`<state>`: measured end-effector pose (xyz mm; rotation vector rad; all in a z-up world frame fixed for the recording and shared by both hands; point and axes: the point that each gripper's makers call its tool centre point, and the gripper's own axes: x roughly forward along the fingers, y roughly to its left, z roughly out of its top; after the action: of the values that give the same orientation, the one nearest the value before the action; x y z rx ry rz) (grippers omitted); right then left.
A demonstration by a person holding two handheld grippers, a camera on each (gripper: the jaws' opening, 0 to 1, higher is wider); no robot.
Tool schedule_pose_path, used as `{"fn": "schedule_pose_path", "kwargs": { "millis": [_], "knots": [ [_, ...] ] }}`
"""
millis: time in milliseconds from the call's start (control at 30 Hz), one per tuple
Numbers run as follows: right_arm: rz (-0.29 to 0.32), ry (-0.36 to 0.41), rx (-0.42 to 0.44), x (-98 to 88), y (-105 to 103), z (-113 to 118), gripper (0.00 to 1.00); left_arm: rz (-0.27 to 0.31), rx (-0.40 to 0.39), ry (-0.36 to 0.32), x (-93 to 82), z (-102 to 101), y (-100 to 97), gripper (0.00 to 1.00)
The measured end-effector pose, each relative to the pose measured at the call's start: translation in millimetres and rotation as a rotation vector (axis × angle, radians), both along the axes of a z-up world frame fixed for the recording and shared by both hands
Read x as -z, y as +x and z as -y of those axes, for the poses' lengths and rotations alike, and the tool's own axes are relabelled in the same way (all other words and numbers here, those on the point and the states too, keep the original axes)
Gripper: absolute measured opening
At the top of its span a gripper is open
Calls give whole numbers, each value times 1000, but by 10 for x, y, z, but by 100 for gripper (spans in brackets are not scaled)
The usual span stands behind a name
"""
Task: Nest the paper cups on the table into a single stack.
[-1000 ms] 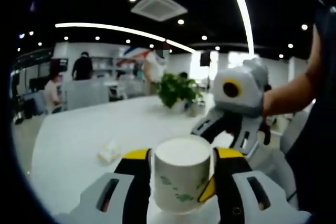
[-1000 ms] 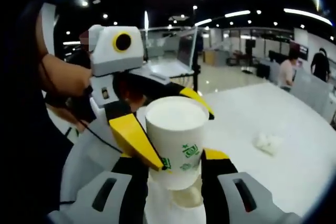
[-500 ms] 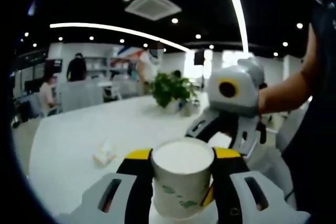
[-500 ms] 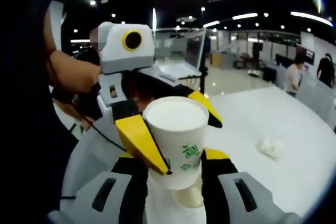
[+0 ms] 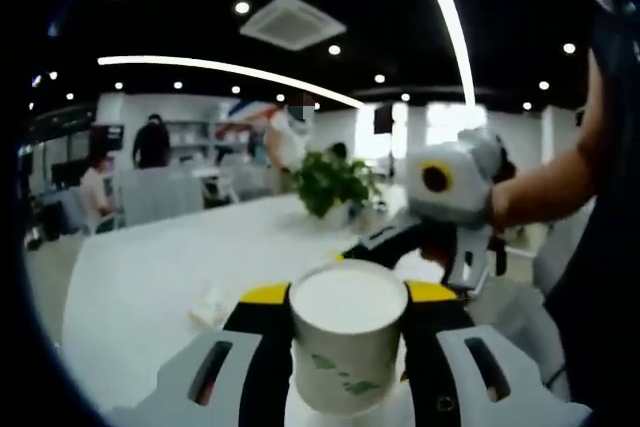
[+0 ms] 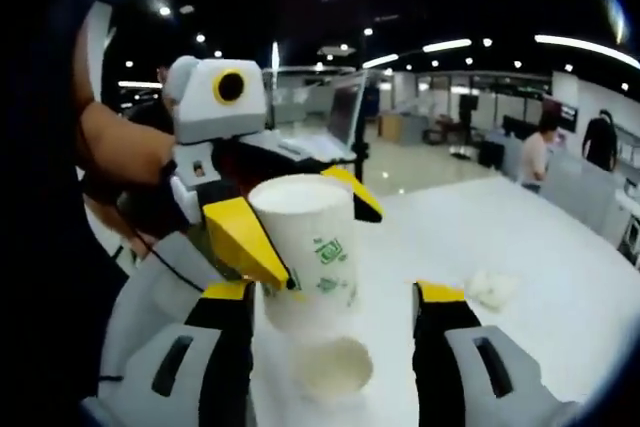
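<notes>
A white paper cup with green print sits between the yellow-tipped jaws of my left gripper, which is shut on it. In the right gripper view the same cup is held by the left gripper, which comes in from the left. Just below it the open rim of a second white cup shows; whether the two cups touch I cannot tell. My right gripper is open, its jaws wide apart and clear of both cups. In the left gripper view, the right gripper hangs behind the cup.
The white table stretches ahead. A crumpled white wad lies on it. A potted plant stands at the far end. A laptop is behind the left gripper. The person's arm is at the right; people stand far off.
My right gripper's jaws have spread apart and let go of the cups. The left gripper still holds the printed cup, now a little higher over the lower cup.
</notes>
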<state>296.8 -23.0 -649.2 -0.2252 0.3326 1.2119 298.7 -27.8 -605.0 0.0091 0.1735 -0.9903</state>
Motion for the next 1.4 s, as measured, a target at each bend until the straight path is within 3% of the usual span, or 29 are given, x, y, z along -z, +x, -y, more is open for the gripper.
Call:
{"fn": "schedule_pose_path", "kwargs": {
  "millis": [67, 233, 400, 500, 700, 900, 1067, 1167, 1267, 1400],
  "knots": [
    [13, 18, 24, -32, 47, 47, 79, 5, -13, -17, -37, -28, 35, 40],
    [44, 95, 72, -192, 91, 154, 87, 8, -24, -45, -111, -44, 70, 40],
    [55, 133, 114, -271, 93, 267, 100, -5, 5, -78, -172, -20, 40, 40],
    [51, 148, 126, -275, 74, 339, 100, 5, 41, -77, -184, 12, 7, 40],
    [39, 167, 150, -310, 39, 466, 100, 5, 147, -150, -384, 100, -108, 41],
    [22, 185, 147, -383, -22, 538, 89, 9, 168, -235, -578, 107, -89, 40],
    [14, 210, 147, -487, -44, 583, 79, 1, 132, -311, -697, 65, -11, 40],
    [-23, 244, 100, -592, -157, 536, 63, -7, 110, -390, -805, 7, 19, 40],
    [-44, 251, 65, -637, -242, 476, 61, -8, 102, -409, -834, -18, 19, 40],
    [-97, 284, 8, -720, -369, 372, 47, -7, 100, -431, -874, -30, 16, 41]
  ]
}}
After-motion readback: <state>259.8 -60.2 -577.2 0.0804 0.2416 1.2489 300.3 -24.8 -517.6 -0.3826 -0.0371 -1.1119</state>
